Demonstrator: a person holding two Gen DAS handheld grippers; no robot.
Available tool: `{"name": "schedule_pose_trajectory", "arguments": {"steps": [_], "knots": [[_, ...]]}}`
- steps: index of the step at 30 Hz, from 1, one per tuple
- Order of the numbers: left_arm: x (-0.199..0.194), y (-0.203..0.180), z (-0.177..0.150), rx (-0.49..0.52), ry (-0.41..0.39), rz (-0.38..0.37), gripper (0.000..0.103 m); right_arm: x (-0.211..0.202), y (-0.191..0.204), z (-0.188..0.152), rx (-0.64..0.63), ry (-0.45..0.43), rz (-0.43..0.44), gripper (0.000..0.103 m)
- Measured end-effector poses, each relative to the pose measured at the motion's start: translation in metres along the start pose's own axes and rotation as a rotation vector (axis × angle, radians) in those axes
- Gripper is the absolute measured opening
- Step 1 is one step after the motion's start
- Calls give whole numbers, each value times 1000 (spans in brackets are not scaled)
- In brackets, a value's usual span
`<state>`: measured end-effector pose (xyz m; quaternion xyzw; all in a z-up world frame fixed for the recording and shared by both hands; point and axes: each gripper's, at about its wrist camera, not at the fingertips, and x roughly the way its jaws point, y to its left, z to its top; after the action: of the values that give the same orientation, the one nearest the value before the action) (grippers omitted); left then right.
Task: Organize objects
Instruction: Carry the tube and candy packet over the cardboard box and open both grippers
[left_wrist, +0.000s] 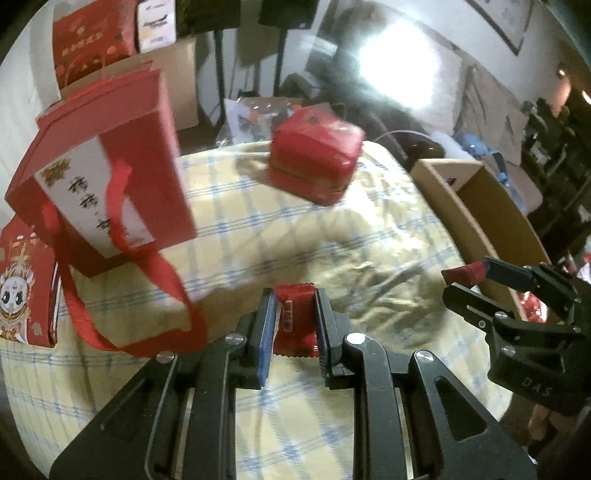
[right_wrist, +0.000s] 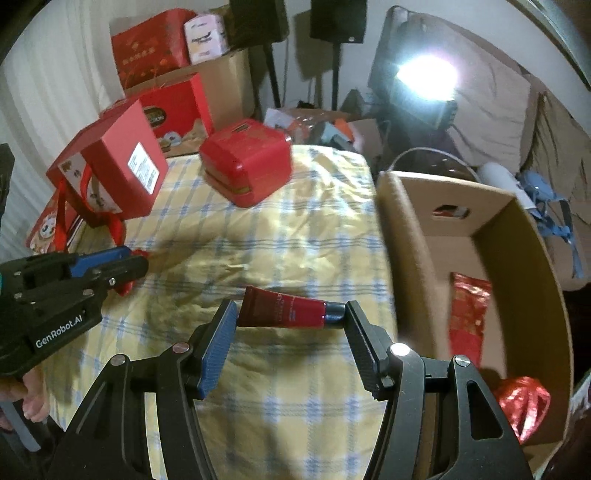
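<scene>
In the left wrist view, the left tool (left_wrist: 295, 325) is closed on a small red sachet (left_wrist: 295, 317), held above the checked cloth (left_wrist: 332, 236) of the desk. The cardboard box (left_wrist: 476, 206) stands at the right.

In the right wrist view, the right tool (right_wrist: 288, 314) grips a dark red tube (right_wrist: 284, 312) lengthwise, by its ends, just left of the box wall. I think both things should go into the box; keep the tube level, because this grip looks insecure.
</scene>
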<state>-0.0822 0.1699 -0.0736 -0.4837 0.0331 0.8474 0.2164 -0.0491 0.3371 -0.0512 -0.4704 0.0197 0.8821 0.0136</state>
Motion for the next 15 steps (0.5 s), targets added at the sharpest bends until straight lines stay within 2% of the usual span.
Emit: {"name": "schedule_pose_trajectory", "arguments": {"steps": [7, 15], "knots": [[-1, -44, 3, 37, 1, -38, 19, -25, -23, -9, 4, -7, -49, 61], [4, -100, 3, 89, 27, -89, 19, -43, -69, -25, 71, -16, -83, 61]]}}
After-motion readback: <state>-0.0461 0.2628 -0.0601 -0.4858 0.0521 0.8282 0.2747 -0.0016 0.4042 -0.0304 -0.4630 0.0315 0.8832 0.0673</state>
